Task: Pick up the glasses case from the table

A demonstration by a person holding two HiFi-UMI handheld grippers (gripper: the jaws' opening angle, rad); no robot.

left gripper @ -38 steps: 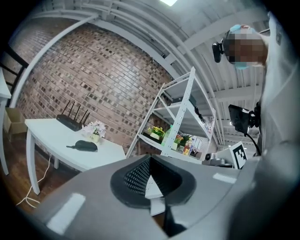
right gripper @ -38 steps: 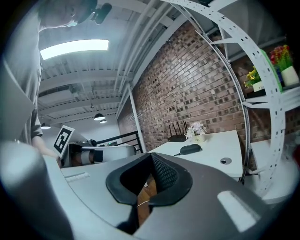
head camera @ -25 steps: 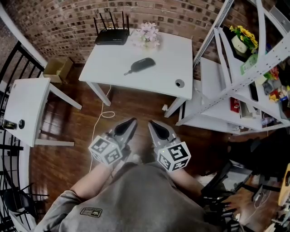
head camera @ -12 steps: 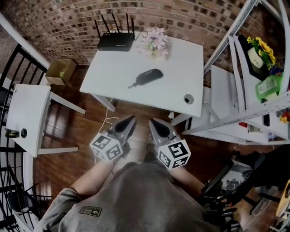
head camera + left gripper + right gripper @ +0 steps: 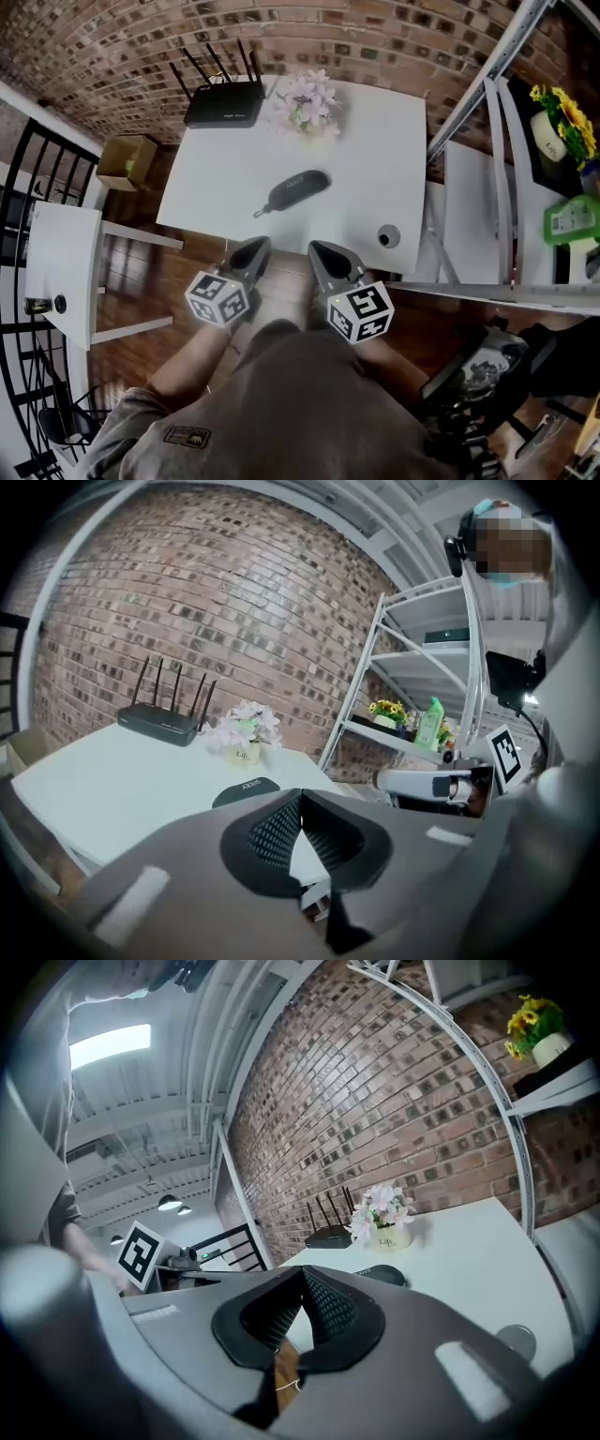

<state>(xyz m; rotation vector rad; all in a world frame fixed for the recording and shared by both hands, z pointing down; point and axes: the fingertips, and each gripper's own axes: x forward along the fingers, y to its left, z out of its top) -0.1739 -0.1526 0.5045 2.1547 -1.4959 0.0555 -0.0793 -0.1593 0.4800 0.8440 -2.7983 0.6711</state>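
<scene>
The left gripper (image 5: 253,249) is pinching itself closed, its two grey jaws meeting at the tips with nothing between the ribbed black pads. The right gripper (image 5: 321,251) is doing the same, clenched on nothing. Both are hanging side by side over the wooden floor (image 5: 159,281), just short of the near edge of the white table (image 5: 375,150) and pointing towards it. The glasses case (image 5: 296,189) is lying on the tabletop beyond the tips, roughly between the two and apart from both. It is a dark, smooth, rounded oblong with a short strap trailing off its left end. Farther back a black router (image 5: 223,103) with upright aerials is sitting beside a small pot of pale flowers (image 5: 305,101), in front of a brick wall (image 5: 112,28). A round grey grommet (image 5: 388,236) is sitting near the table's near right corner, and a white metal rack (image 5: 497,122) is standing to the right
</scene>
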